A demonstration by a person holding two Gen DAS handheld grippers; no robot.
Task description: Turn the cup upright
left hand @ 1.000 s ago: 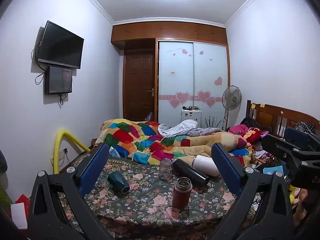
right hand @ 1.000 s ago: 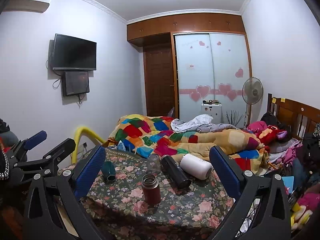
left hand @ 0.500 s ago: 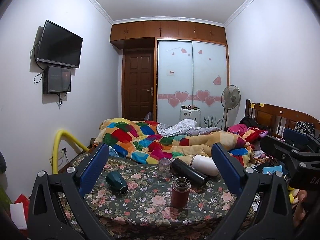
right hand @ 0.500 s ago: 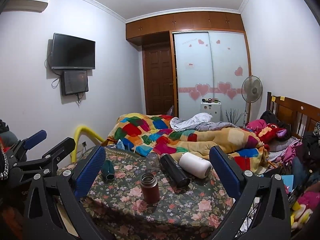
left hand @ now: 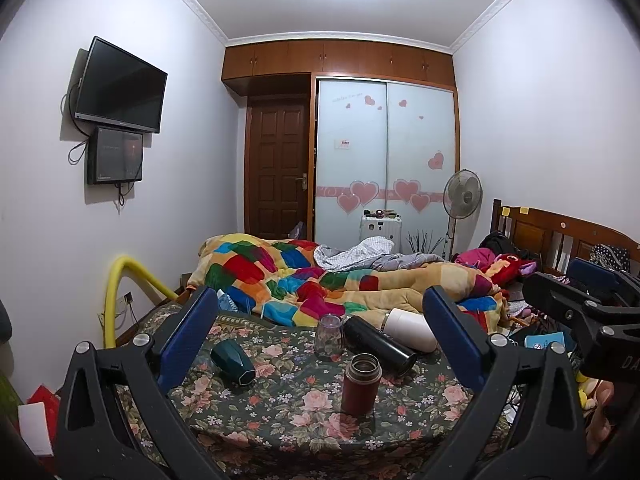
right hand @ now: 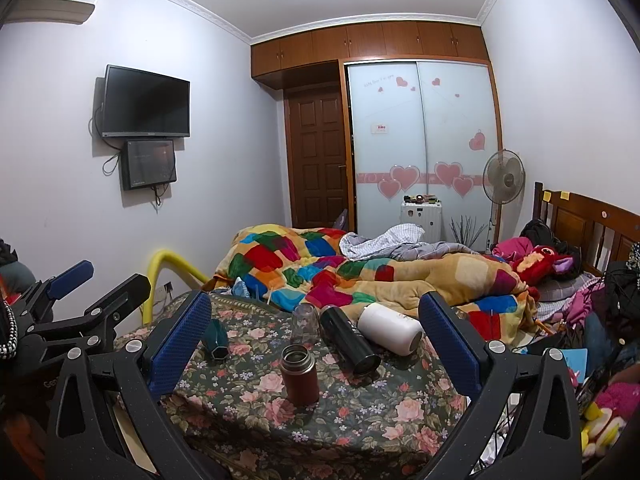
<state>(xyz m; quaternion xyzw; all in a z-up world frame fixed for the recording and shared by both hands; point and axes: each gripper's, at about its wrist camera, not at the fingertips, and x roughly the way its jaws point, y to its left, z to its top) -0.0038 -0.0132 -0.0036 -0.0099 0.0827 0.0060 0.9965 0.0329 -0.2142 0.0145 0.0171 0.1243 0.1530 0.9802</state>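
Observation:
A floral-clothed table [left hand: 288,412] [right hand: 248,412] holds several cups. A dark green cup [left hand: 233,361] [right hand: 215,345] lies on its side at the left. A black flask [left hand: 379,345] [right hand: 349,340] and a white flask [left hand: 408,329] [right hand: 390,329] lie on their sides at the back right. A clear glass [left hand: 329,336] [right hand: 304,321] stands mouth down. A red-brown flask [left hand: 361,384] [right hand: 299,374] stands upright in front. My left gripper [left hand: 320,344] and right gripper [right hand: 316,344] are both open and empty, held back from the table.
A bed with a patchwork quilt [left hand: 304,276] lies behind the table. A yellow padded rail [left hand: 120,280] stands at the left. The other gripper shows at the right edge of the left wrist view [left hand: 592,304]. Clutter and toys [right hand: 600,400] lie at the right.
Both views have tilted up slightly and the table sits a little lower in frame. Nothing on the table has moved. Both grippers stay open.

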